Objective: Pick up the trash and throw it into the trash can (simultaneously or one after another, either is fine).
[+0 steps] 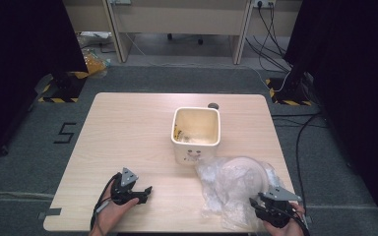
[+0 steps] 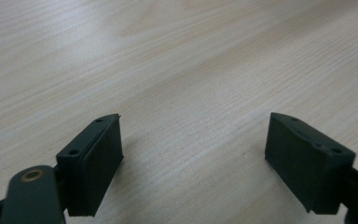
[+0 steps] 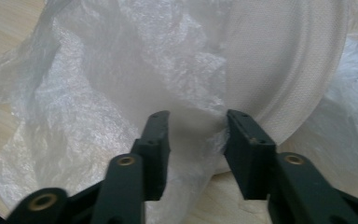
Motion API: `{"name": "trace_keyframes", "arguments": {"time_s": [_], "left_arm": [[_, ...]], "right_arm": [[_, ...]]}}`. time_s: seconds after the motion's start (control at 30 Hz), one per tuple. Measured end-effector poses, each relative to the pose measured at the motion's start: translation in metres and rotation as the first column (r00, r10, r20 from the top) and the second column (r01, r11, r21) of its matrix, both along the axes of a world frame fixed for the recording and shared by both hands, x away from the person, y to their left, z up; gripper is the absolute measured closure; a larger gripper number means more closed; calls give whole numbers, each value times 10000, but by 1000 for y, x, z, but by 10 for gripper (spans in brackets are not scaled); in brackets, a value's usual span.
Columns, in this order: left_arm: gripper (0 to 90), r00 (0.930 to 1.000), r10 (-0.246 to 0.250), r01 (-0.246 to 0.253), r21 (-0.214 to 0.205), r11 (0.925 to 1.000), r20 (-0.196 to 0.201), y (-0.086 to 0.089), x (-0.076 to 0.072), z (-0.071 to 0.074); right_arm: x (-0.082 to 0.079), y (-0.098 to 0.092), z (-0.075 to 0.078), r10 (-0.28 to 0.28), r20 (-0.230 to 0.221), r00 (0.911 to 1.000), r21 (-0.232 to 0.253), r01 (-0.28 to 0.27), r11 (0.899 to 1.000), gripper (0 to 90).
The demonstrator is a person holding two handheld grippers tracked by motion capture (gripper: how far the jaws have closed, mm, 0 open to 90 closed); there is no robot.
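Nearest the camera, at the table's [image 1: 128, 128] front edge, both hands hold their grippers low. On the left, the left gripper [image 1: 145, 192] rests over bare wood with its jaws wide apart and nothing between or ahead of them. Further right, past the cream square tub [image 1: 196, 135] standing well beyond both jaws, the right gripper [image 3: 196, 140] has its jaws partly drawn together around a bunched fold of the clear plastic bag [image 3: 98, 93]; I cannot tell whether the pads press it yet. A white paper plate [image 3: 289, 65] sits inside the bag, just ahead of the right jaw. Judging by this, unwrapping has barely begun: the plate is still bagged, the tub untouched.
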State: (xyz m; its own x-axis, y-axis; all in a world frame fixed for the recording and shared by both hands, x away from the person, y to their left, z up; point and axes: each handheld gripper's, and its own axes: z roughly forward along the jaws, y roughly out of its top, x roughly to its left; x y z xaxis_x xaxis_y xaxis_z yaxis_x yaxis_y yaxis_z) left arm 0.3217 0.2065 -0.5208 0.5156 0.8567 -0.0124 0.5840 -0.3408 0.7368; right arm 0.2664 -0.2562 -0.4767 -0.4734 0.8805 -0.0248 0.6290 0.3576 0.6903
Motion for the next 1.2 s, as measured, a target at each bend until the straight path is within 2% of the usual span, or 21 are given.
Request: {"name": "trace_keyframes", "arguments": {"time_s": [0.2,0.27,0.43,0.57,0.63,0.7,0.73,0.8,0.83,0.87,0.93,1.0,1.13,1.2], "left_arm": [[163,10000,40,-40,-161,9999,34,2,0,-2],[162,10000,35,-35,-167,9999,25,2,0,-2],[161,10000,28,-28,-169,9999,24,2,0,-2],[160,10000,27,-26,-171,9999,25,2,0,-2],[158,10000,15,-15,-171,9999,22,2,0,-2],[155,10000,-14,14,-160,9999,13,2,0,-2],[152,10000,-38,38,-135,9999,0,3,0,-2],[150,10000,-37,37,-162,9999,2,2,0,-2],[149,10000,-37,37,-164,9999,1,2,0,-2],[149,10000,-40,40,-162,9999,3,2,0,-2],[148,10000,-44,44,-165,9999,-1,2,0,-2],[148,10000,-41,41,-173,9998,11,2,0,-2],[146,10000,-29,29,-166,9999,21,2,0,-2],[146,10000,-29,30,-164,9999,21,2,0,-2]], "right_arm": [[-2,-2,-2,370,128,9992,-70,-369,9993,845],[-3,-1,-1,481,185,9987,-45,-480,9988,896],[-4,-2,7,587,512,9970,95,-593,9982,900],[0,-4,22,676,966,9930,432,-720,9965,900],[1,-4,26,649,1015,9927,505,-703,9962,900],[5,-4,35,772,1283,9887,582,-852,9947,900],[9,-2,45,855,1451,9857,717,-966,9927,900],[11,-1,51,892,1589,9833,744,-1020,9920,900],[15,0,62,919,1898,9775,882,-1102,9900,900],[15,0,62,919,1898,9775,882,-1102,9900,900],[22,-1,77,903,2251,9701,1116,-1177,9868,900],[25,-2,81,878,2314,9689,1258,-1193,9849,900],[35,-6,102,853,2734,9581,1764,-1371,9747,900],[38,-5,107,866,2791,9564,1774,-1400,9741,900]]}}
